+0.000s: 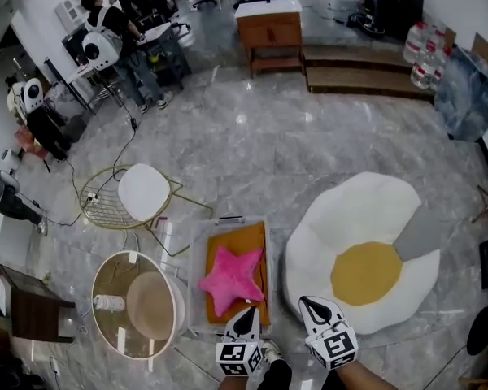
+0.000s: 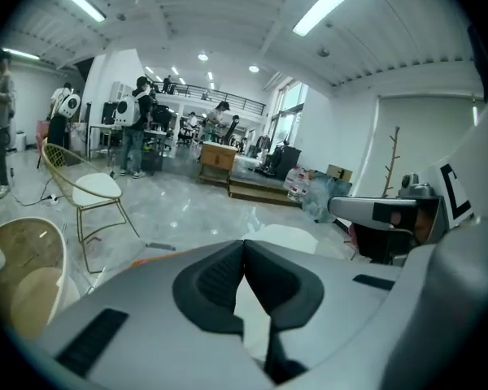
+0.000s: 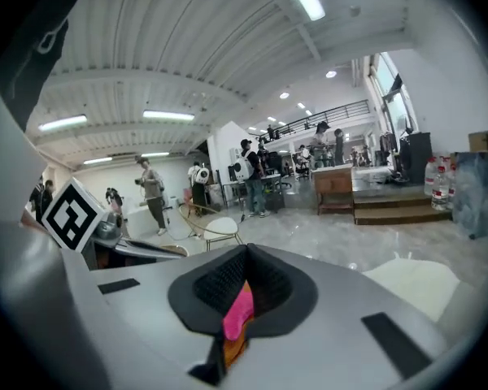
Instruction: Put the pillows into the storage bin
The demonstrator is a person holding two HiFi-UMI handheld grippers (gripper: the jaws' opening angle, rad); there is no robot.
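A clear storage bin (image 1: pixel 197 260) stands on the marble floor and holds an orange pillow (image 1: pixel 241 240) with a pink star pillow (image 1: pixel 230 279) lying on top. To its right lies a big fried-egg cushion (image 1: pixel 363 250), white with a yellow centre. My left gripper (image 1: pixel 246 312) hovers shut over the bin's near edge, nothing in it. My right gripper (image 1: pixel 312 304) is shut too, above the egg cushion's near left edge. In the left gripper view the left gripper (image 2: pixel 244 246) has its jaws together, with the egg cushion (image 2: pixel 286 236) beyond. In the right gripper view, pink and orange show behind the right gripper (image 3: pixel 246 254).
A gold wire chair with a white seat (image 1: pixel 143 192) stands left of the bin. A round glass table (image 1: pixel 138 303) is nearer, at the left. A wooden cabinet (image 1: pixel 268 27), low steps (image 1: pixel 366 75) and water bottles (image 1: pixel 423 51) sit at the back. People stand at the far left.
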